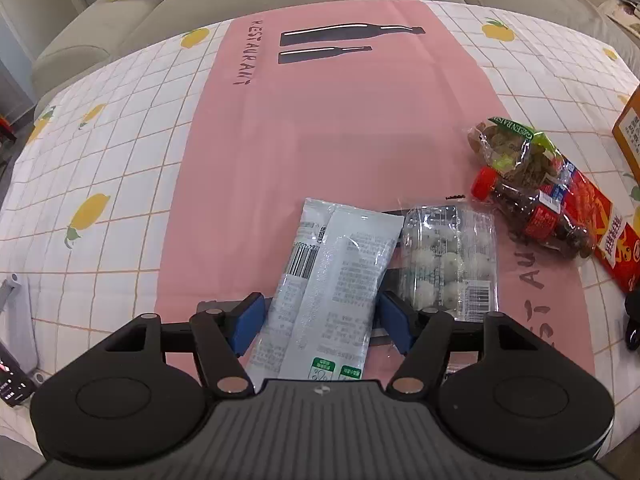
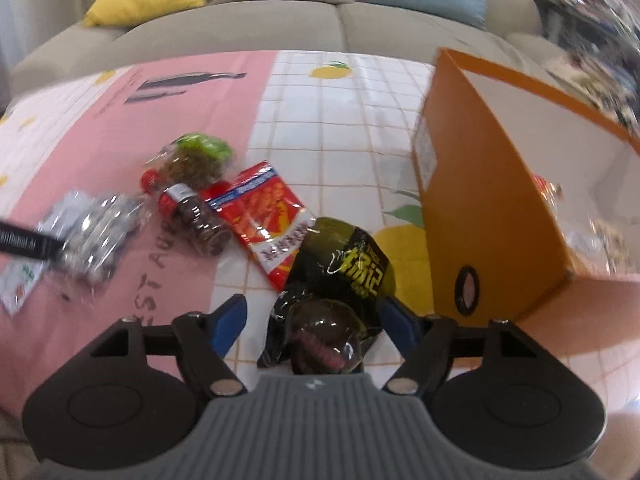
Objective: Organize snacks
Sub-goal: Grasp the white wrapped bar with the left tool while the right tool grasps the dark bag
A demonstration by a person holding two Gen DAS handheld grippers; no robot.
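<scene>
- Right now my left gripper [image 1: 320, 320] has its blue pads closed against one pale snack packet [image 1: 332, 280], barcode side up, on the near pink strip.
- My right gripper [image 2: 314, 320] is spread wide around one black bag [image 2: 340, 280] with yellow lettering; whether it grips, I cannot tell.
- Readable writing: "RESTAURANT" on the tablecloth [image 1: 320, 120].
- One red-capped bottle [image 1: 536, 216], one red packet [image 2: 264, 224], one orange box [image 2: 480, 208] at right.

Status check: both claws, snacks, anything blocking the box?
Left claw around white packet. Right claw around black bag, beside orange box. Bottle, red packet on table, not blocking.
</scene>
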